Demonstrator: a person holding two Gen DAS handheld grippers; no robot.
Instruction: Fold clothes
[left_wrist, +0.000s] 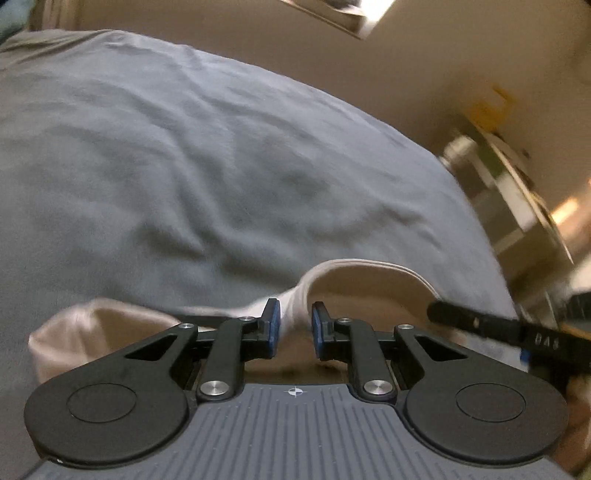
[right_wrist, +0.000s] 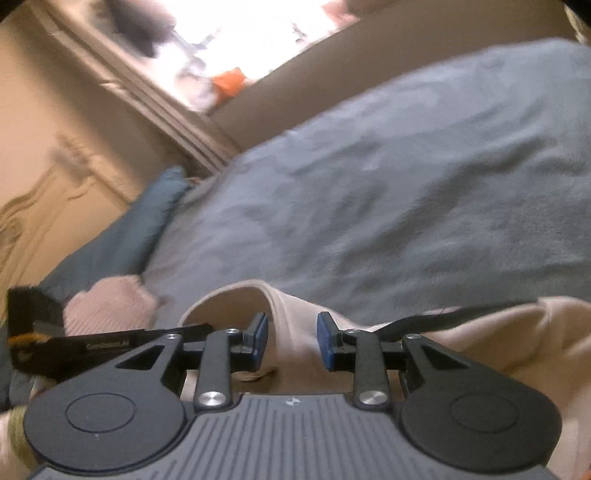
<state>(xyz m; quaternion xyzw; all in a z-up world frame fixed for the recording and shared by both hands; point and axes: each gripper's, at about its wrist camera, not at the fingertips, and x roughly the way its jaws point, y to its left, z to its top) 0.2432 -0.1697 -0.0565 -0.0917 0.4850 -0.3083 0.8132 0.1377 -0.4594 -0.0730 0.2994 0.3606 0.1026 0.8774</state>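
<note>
over rumpled grey bedding (left_wrist: 184, 166), soft cream garment (left_wrist: 295, 295) bunches; folds curl.

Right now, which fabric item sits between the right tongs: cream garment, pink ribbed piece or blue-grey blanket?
The cream garment; the pink ribbed piece lies off left, the blue-grey blanket beyond.

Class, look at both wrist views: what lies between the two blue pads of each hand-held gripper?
Pale pink garment fabric lies between both pairs: left hand-held gripper in the left wrist view, right hand-held gripper in the right wrist view.
</note>
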